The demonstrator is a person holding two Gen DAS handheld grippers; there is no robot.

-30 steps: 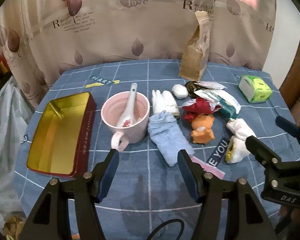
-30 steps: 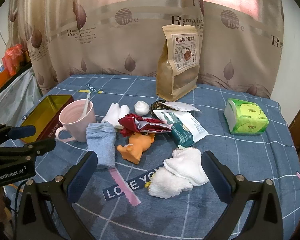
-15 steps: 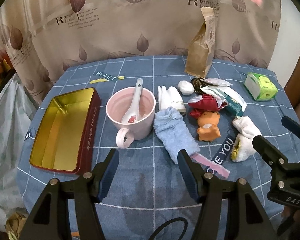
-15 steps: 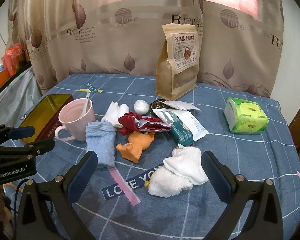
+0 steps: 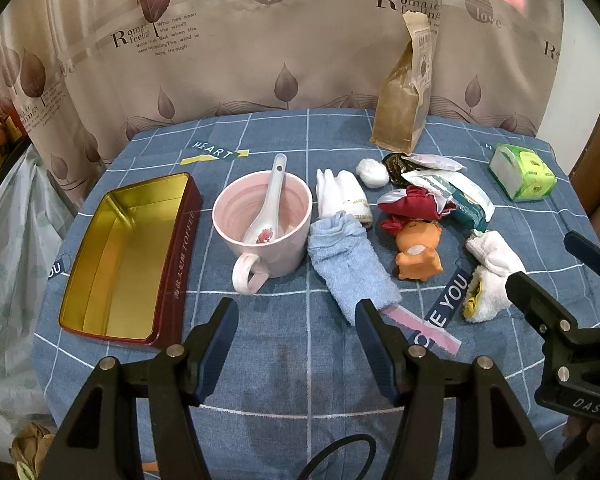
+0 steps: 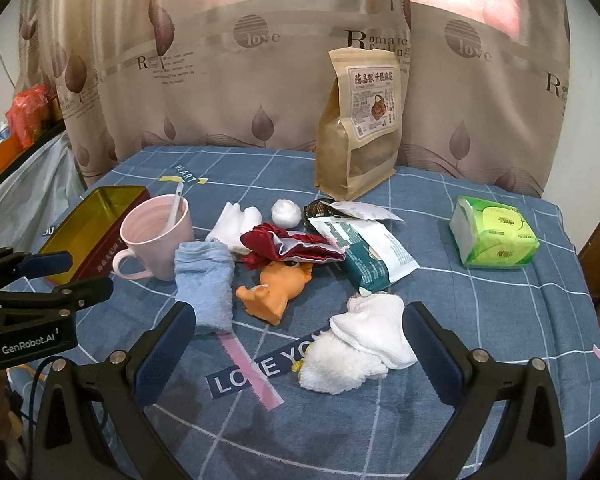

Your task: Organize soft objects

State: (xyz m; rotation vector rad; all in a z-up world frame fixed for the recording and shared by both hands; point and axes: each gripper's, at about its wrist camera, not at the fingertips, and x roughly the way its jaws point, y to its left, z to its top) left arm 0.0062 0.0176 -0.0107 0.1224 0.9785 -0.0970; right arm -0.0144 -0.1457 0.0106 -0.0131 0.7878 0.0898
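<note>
A light blue sock (image 5: pixel 350 268) (image 6: pixel 207 284) lies flat beside the pink mug (image 5: pixel 266 226) (image 6: pixel 156 236). An orange plush toy (image 5: pixel 416 250) (image 6: pixel 274 290), a red cloth (image 5: pixel 412 208) (image 6: pixel 292 246), folded white cloths (image 5: pixel 338 196) (image 6: pixel 236 224), a white cotton ball (image 5: pixel 372 172) (image 6: pixel 286 212) and a fluffy white cloth (image 5: pixel 490 276) (image 6: pixel 360 356) are scattered mid-table. The red tin with a gold inside (image 5: pixel 128 256) (image 6: pixel 88 220) stands open at the left. My left gripper (image 5: pixel 296 324) hangs open near the sock's lower end. My right gripper (image 6: pixel 296 336) stands open just before the fluffy cloth. Neither holds anything.
A tall brown paper bag (image 6: pixel 360 120) stands at the back. A green tissue pack (image 6: pixel 494 232) lies at the right. Snack packets (image 6: pixel 368 248) rest near the red cloth. A spoon (image 5: pixel 268 204) leans in the mug. Curtains hang behind the blue checked tablecloth (image 5: pixel 300 360).
The left wrist view has shifted so the objects sit a bit lower and closer to centre. The right gripper has barely moved. Both stay open; no object has moved.
</note>
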